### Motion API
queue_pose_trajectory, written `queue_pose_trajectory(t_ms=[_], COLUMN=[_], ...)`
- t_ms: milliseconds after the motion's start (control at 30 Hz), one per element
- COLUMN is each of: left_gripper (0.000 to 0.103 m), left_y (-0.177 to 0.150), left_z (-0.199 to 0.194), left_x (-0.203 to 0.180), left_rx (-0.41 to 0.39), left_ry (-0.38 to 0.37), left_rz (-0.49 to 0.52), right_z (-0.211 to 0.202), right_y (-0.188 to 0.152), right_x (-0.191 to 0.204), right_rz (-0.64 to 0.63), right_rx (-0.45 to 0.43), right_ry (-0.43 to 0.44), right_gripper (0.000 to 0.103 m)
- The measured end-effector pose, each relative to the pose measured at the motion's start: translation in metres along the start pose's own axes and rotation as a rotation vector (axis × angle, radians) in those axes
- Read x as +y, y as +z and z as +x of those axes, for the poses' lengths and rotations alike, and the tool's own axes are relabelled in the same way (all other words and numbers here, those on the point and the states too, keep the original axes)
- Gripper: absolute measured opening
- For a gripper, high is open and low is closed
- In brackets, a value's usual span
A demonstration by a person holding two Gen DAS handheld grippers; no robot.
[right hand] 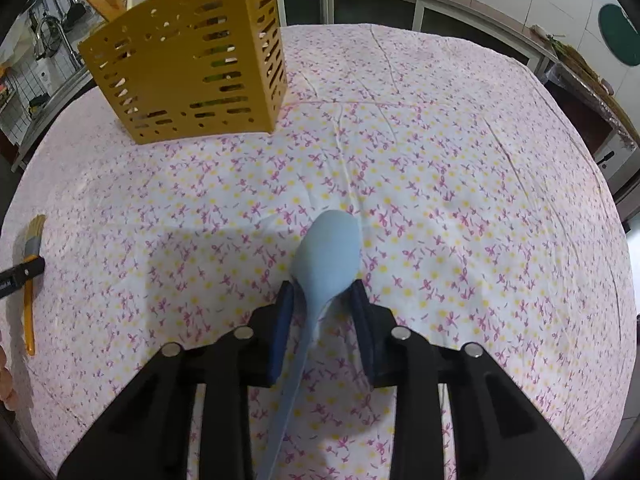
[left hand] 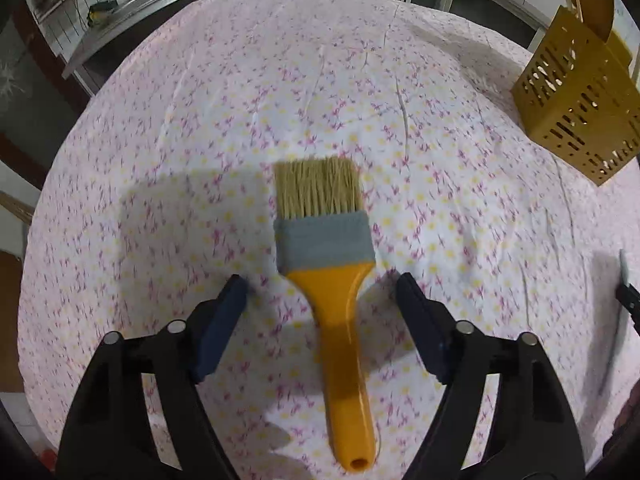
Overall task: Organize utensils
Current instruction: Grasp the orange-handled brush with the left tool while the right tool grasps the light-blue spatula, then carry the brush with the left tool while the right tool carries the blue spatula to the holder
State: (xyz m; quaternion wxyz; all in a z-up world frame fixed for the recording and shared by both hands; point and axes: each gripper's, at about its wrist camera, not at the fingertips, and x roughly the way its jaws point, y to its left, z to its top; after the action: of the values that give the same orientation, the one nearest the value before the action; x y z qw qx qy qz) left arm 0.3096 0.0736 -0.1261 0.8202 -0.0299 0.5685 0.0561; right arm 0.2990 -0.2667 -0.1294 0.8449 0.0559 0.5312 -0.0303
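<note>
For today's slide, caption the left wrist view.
Open left gripper straddles yellow-handled bristle brush on floral tablecloth.

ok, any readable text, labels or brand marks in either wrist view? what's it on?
None readable.
Left gripper: faint white marking on its black finger at the left edge of the right wrist view, too small and blurred to read.
Pastry brush, blue spoon, yellow utensil holder, floral tablecloth: no print visible.
</note>
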Motion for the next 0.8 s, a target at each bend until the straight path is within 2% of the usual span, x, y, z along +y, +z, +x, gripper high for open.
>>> queue_pose_trajectory(t_ms=[200,267,367,400,433,633,800], left_gripper=[0.058,0.045,0.045,0.045,0.044,0.044,0.044], left_y=[0.017,0.02,0.021,0.021,0.021,0.018,0.016], left_z=[0.002,0.001,-0.001,-0.001,-0.002,-0.017,-0.046], left_x=[-0.008,-0.008,-0.002,0.0,0.001,0.009,-0.003], left_rx=[0.015,0.018,0.029,0.031,0.032,-0.002,-0.094], left_ry=[-0.007,-0.006,-0.028,-0.037,-0.04,-0.092,-0.089], left_rz=[0.027,0.04,0.051,0.051,0.053,0.054,0.101], right_z=[0.003,0.003,0.002,0.001,0.0,-0.007,-0.025], right_y=[0.01,0.011,0.011,0.011,0.011,0.004,0.0], right_x=[0.002,-0.001,-0.003,-0.004,-0.005,-0.009,-0.005], right_rz=[-0.009,-0.015,-0.016,-0.015,-0.016,-0.022,-0.016], right_rx=[0.004,0.001,-0.008,-0.013,-0.019,-0.045,-0.096], right_ry=[-0.006,0.0,0.009,0.015,0.018,0.038,0.075], right_gripper=[0.027,0.027,0.023,0.011,0.009,0.009,0.009])
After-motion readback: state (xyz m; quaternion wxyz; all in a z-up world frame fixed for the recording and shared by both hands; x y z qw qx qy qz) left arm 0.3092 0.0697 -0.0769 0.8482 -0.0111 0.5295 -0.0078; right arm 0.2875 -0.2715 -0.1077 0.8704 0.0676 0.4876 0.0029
